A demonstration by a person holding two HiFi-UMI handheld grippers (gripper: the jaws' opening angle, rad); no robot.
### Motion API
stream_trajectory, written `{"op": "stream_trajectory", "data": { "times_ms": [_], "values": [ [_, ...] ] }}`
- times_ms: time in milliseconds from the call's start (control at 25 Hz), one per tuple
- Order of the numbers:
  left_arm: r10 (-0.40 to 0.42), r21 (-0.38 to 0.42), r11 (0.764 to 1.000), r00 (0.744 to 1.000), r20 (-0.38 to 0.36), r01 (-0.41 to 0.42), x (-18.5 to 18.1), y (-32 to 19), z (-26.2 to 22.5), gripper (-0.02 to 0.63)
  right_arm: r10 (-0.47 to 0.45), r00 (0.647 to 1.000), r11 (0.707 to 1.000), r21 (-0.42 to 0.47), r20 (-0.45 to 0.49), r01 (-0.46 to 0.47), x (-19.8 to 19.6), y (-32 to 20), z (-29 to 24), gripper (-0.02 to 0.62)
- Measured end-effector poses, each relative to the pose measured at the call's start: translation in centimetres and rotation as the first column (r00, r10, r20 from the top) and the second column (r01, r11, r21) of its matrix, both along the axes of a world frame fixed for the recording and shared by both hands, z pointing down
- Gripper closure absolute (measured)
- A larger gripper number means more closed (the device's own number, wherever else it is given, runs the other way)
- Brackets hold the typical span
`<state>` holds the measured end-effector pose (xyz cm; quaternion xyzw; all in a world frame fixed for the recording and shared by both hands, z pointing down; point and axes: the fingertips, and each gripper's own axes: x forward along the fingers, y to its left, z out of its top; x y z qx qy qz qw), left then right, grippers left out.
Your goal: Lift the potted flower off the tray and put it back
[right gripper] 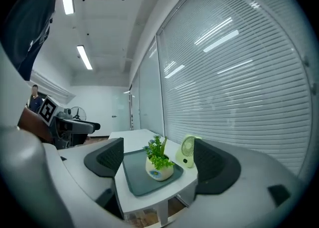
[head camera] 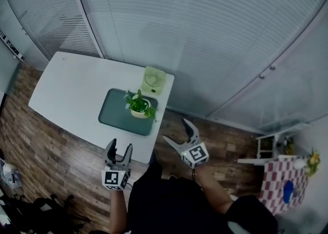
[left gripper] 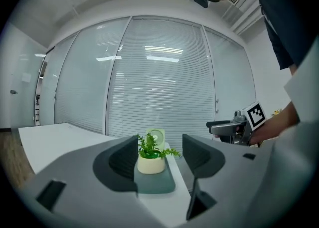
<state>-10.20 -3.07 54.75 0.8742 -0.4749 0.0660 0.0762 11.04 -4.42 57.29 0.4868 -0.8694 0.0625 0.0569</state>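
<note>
Tray [head camera: 115,112] holds the potted flower [head camera: 139,106], while left tool [head camera: 119,146] and right tool [head camera: 175,129] both gape open, empty.

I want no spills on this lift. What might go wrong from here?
The fan stands just beyond the potted flower, so the open right gripper may knock it when reaching in. Leaves spread over the pot's rim; jaws might close on foliage and slip. The pot sits near a corner of the tray, so it might land on the rim.
</note>
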Motion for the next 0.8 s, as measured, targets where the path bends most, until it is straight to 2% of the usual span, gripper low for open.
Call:
{"op": "stream_trajectory", "data": {
  "times_ms": [160, 360, 560, 800],
  "values": [
    [0.003, 0.023, 1.000, 1.000, -0.001, -0.003, 0.7, 1.4, -0.9, 0.328, 0.010, 1.000, 1.000, 0.005, 0.028, -0.010, 0.6, 1.4, -0.9, 0.193],
    [-0.001, 0.035, 0.999, 1.000, -0.011, 0.002, 0.5, 3.2, -1.6, 0.328, 0.027, 0.998, 0.998, 0.057, 0.059, -0.030, 0.8, 3.1, -3.1, 0.193],
    [0.002, 0.059, 0.998, 1.000, -0.026, 0.000, 0.9, 5.3, -1.9, 0.328, 0.003, 1.000, 0.997, 0.079, 0.007, -0.004, 1.0, 5.1, -4.1, 0.193],
    [-0.002, 0.074, 0.997, 1.000, -0.012, 0.002, 0.7, 7.9, -2.8, 0.328, 0.014, 1.000, 0.995, 0.096, 0.014, -0.015, 1.5, 7.9, -4.7, 0.193]
  ]
}}
